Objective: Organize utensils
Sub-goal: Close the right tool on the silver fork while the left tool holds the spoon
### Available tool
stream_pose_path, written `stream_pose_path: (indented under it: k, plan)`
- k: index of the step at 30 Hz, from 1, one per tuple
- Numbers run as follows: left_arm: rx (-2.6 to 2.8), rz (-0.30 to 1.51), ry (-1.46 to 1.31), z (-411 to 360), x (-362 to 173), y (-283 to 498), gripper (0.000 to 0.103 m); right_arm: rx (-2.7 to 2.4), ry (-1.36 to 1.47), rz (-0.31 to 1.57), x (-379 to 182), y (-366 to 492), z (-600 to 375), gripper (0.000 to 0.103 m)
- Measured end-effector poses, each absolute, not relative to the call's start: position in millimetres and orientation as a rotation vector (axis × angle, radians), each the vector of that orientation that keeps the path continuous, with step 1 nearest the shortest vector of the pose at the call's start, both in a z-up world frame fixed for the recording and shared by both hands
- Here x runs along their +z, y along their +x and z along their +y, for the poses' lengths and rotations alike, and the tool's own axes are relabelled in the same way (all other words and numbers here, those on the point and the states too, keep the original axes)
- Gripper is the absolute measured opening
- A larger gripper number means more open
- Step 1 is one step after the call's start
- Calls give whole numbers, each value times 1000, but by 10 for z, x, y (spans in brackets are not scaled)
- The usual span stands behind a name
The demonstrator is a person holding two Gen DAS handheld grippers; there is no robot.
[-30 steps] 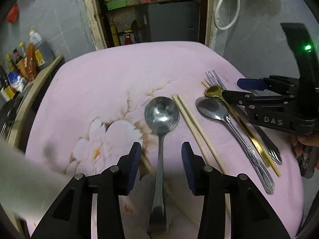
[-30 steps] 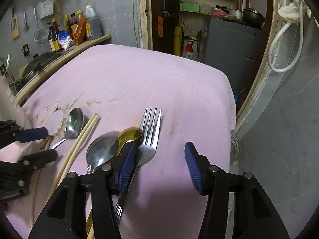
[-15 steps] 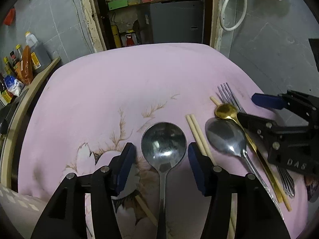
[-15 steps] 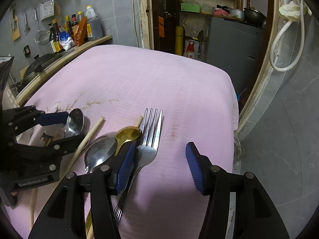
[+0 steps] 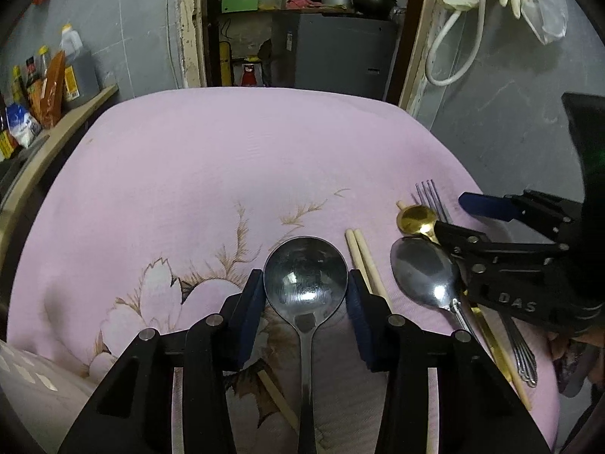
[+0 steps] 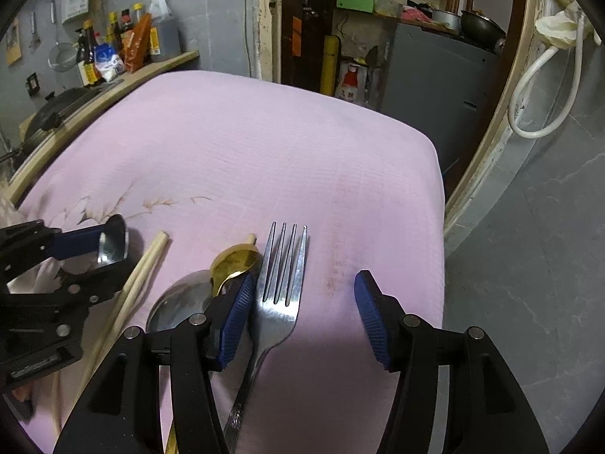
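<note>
The left gripper [image 5: 305, 287] is closing its jaws around the bowl of the big steel ladle-type spoon [image 5: 305, 276]. Both blue pads are sitting right at the bowl's edges, and from the right wrist view the bowl looks tipped up on edge between them, so I'm calling it gripped (its handle is running back toward the camera under the gripper).

The right gripper [image 6: 302, 310] is hanging with its jaws released and holding nothing. The fork [image 6: 281, 287] is lying flat in the gap, hugging the left pad, tines pointing far.

Going outward: just right of the ladle spoon a pair of wooden chopsticks [image 5: 363, 261] is lying side by side on the cloth. Right of those a steel tablespoon [image 5: 423, 272] is resting with a small gold spoon [image 5: 416, 217] just beyond it, the gold handle passing under the right gripper's left finger. Another chopstick tip is peeking out past the gold bowl.

Everything is sitting on the desk, which is wearing a pink flowered cloth [image 6: 264, 143]. Far left, bottles [image 6: 113, 49] are crowding a wooden ledge.
</note>
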State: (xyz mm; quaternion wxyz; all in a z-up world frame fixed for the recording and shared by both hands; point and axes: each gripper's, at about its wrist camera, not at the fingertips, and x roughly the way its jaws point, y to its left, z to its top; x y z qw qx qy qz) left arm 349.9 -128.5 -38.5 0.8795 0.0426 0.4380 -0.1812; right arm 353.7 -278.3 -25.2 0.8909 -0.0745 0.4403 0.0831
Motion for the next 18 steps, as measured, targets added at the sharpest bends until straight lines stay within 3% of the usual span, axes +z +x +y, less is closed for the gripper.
stream_pose_path:
  k: [6, 9, 12, 18]
  plan:
    - [-388, 910, 63, -1261, -366, 3506, 38, 138, -181, 919, -270, 3512, -2731, 54]
    - [-395, 907, 49, -1241, -363, 3498, 38, 137, -167, 913, -268, 3491, -2756, 45]
    - [-406, 899, 29, -1201, -346, 3502, 38, 117, -164, 898, -252, 3480, -2774, 23]
    - [-427, 845, 9, -1155, -248, 3431, 38, 143, -63, 862, -174, 3449, -2908, 20]
